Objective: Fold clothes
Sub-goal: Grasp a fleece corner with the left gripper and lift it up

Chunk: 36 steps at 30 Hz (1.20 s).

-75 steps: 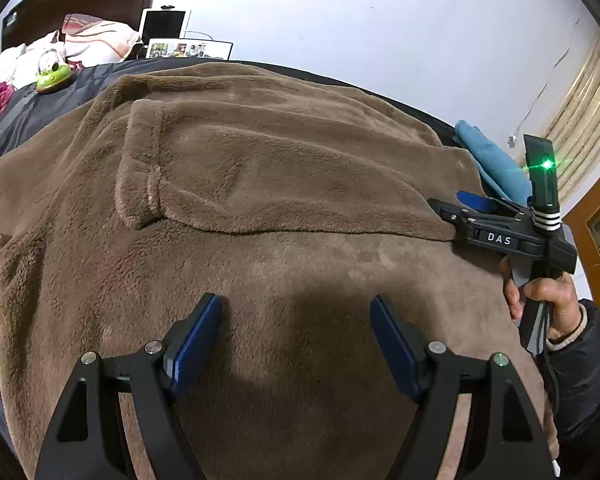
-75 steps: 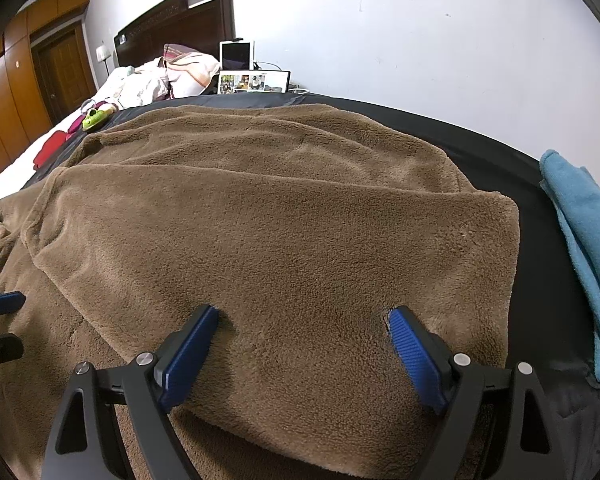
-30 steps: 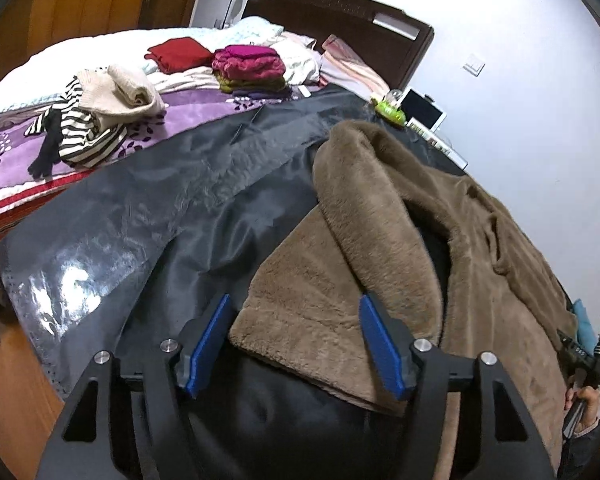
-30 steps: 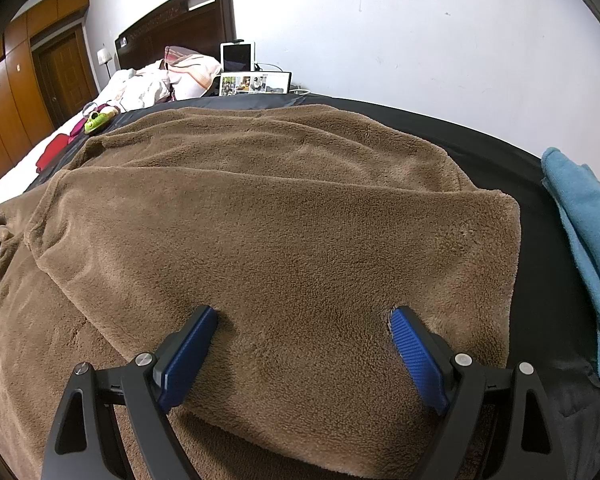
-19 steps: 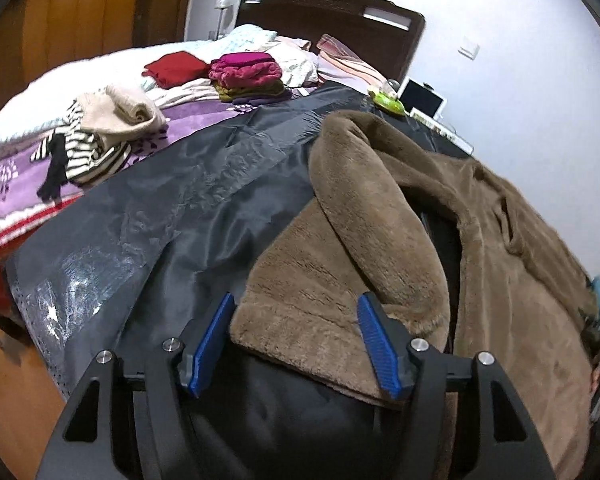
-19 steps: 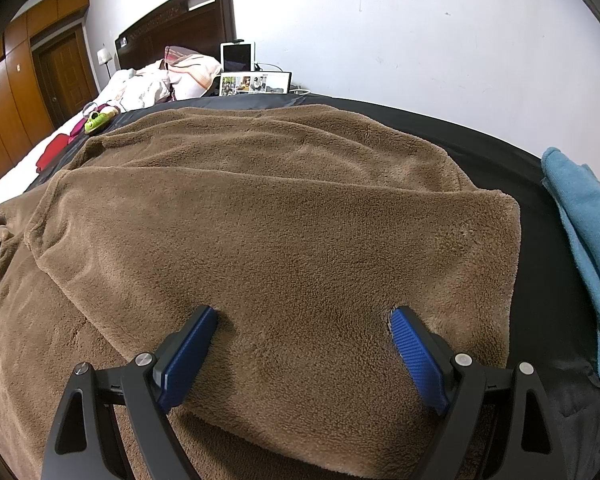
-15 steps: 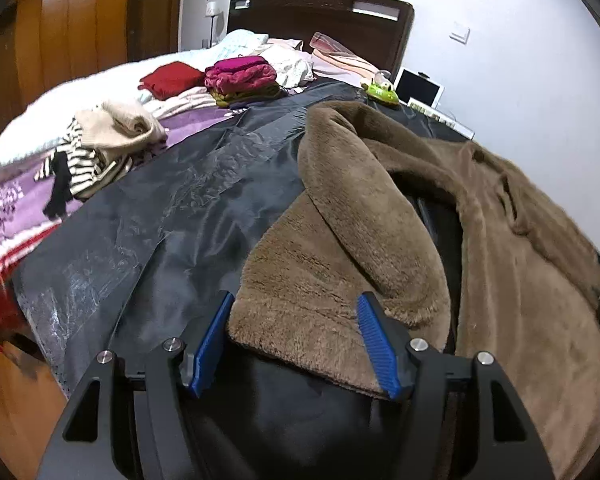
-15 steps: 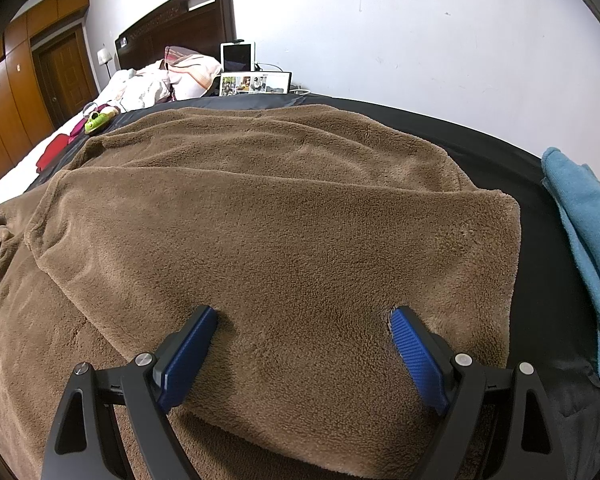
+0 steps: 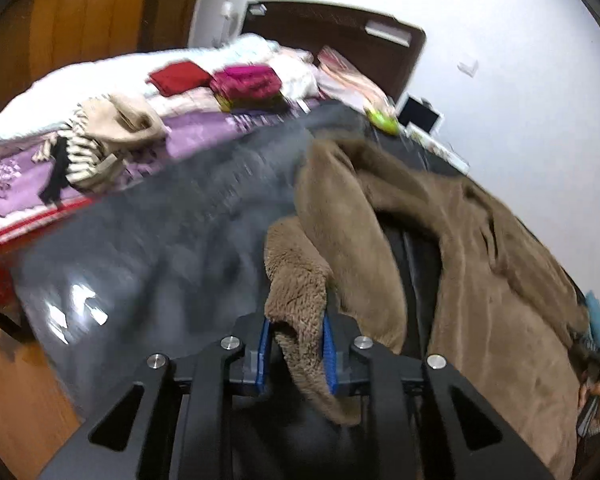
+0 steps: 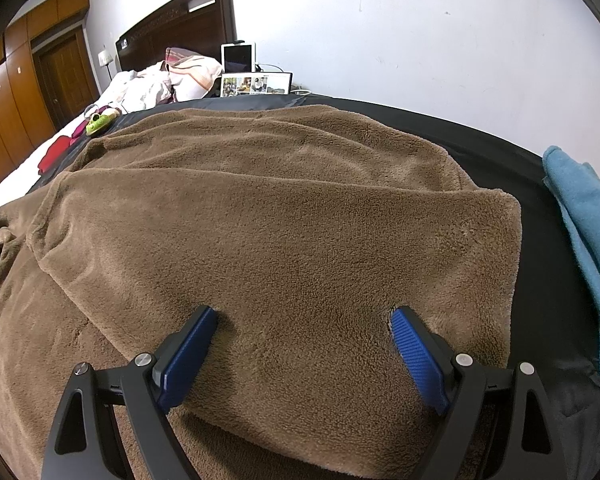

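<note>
My left gripper (image 9: 296,354) is closed tight on a bunched edge of the brown fleece robe (image 9: 480,280), the blue pads pinching a thick fold of pile that stands up between them and curls over toward the right pad. From that pinch the fabric runs away from me as a long rolled collar or front edge, with a dark gap showing beside it where the robe lies open. The robe is spread over a black sheet (image 9: 172,248) that covers this end of the bed (image 9: 40,92).

My right gripper (image 10: 302,344) is spread wide, both blue pads pressed down into the robe's flat folded panel (image 10: 280,240) without pinching any of it. That panel lies on top of the rest of the robe, its far right corner squared off near the black sheet's bare strip. A blue towel (image 10: 580,232) lies just beyond that strip at the right edge.

Farther up the bed sit folded stacks: a red garment (image 9: 178,76) and a magenta pile (image 9: 246,84) side by side, and a loose striped and beige heap (image 9: 100,136) nearer me. A tablet (image 10: 239,58) leans against the wall by the headboard (image 10: 180,16). No boxes or baskets show in either view.
</note>
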Tool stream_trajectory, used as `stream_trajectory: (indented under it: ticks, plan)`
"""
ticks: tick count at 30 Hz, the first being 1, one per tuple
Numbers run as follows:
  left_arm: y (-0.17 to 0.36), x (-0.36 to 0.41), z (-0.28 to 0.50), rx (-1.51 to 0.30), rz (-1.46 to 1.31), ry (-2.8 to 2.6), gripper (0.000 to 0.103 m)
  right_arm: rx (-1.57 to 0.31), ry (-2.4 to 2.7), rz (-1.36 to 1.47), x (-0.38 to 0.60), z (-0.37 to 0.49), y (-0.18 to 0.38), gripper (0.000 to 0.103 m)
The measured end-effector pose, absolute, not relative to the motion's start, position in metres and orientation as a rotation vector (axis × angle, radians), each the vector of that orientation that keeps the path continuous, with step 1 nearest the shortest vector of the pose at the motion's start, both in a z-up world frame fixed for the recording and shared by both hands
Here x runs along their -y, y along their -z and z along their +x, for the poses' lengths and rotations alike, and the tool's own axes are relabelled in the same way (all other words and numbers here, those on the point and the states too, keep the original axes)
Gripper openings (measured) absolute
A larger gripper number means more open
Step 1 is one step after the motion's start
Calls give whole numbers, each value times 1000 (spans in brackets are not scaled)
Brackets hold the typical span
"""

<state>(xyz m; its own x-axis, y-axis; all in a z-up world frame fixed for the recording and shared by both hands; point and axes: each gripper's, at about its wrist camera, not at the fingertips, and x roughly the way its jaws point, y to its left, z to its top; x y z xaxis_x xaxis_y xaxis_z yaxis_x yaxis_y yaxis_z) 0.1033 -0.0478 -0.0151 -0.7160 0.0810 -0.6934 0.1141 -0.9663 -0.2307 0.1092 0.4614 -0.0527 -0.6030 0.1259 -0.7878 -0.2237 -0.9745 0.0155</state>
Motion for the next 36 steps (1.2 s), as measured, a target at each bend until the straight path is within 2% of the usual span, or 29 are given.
stream_trajectory:
  ticks: [8, 15, 23, 32, 36]
  plan:
    - [-52, 118, 78, -323, 913, 2796, 23, -165, -2643, -1286, -461, 109, 53, 91]
    - [-64, 169, 38, -491, 909, 2741, 23, -161, -2641, -1287, -460, 110, 52, 91]
    - [-80, 212, 7, -811, 860, 2703, 22, -152, -2639, -1289, -460, 109, 52, 91]
    - [-121, 213, -13, -1023, 811, 2774, 22, -150, -2639, -1290, -460, 109, 52, 91]
    - [-136, 203, -11, -1029, 810, 2810, 22, -150, -2639, -1291, -460, 109, 53, 91]
